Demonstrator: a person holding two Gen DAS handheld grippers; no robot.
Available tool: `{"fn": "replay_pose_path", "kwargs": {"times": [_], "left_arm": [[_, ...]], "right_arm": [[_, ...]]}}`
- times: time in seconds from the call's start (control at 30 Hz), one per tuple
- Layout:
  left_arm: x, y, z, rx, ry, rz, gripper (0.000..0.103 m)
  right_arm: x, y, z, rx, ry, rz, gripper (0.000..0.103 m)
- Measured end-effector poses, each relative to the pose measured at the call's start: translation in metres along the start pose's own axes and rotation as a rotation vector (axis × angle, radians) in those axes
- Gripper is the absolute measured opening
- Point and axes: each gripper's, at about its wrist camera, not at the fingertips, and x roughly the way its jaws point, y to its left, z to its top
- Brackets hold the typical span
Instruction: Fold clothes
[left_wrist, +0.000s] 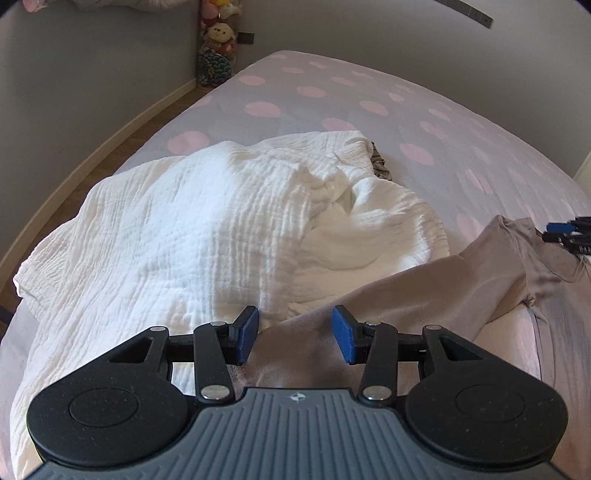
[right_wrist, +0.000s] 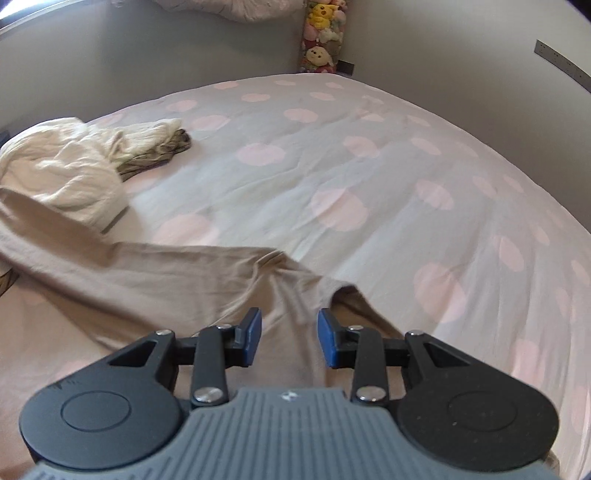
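Grey walls enclose a bed (left_wrist: 332, 110) whose pale cover is printed with large pink dots, and a column of plush toys (left_wrist: 218, 40) stands in the far corner. On the left side of the bed lies a crumpled white crinkled garment (left_wrist: 192, 221), with a dark patterned piece of cloth (right_wrist: 159, 155) poking out from under its far edge. Just right of it, and partly overlapping its near edge, a beige long-sleeved top (right_wrist: 147, 295) is spread flat on the cover, one sleeve reaching toward the white heap. The left gripper (left_wrist: 295, 338) hangs over the top's near part, its blue pads spread apart with beige cloth showing in the gap but not pinched. Farther right, the right gripper (right_wrist: 290, 338) hovers above the top near the sleeve's root, jaws parted, the fabric below them and free of the pads. In the left wrist view its blue tips show blurred at the right edge, over the top's neckline.
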Motion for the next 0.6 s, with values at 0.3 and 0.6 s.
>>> {"fn": "replay_pose_path", "kwargs": {"times": [0.3, 0.6], "left_arm": [[0.001, 0.003, 0.001, -0.008, -0.036, -0.051, 0.041], [0.004, -0.012, -0.003, 0.045, 0.0, 0.014, 0.0]], "right_arm": [[0.04, -0.036, 0.003, 0.345, 0.005, 0.106, 0.038], [0.05, -0.041, 0.013, 0.474, 0.011, 0.058, 0.005]]}}
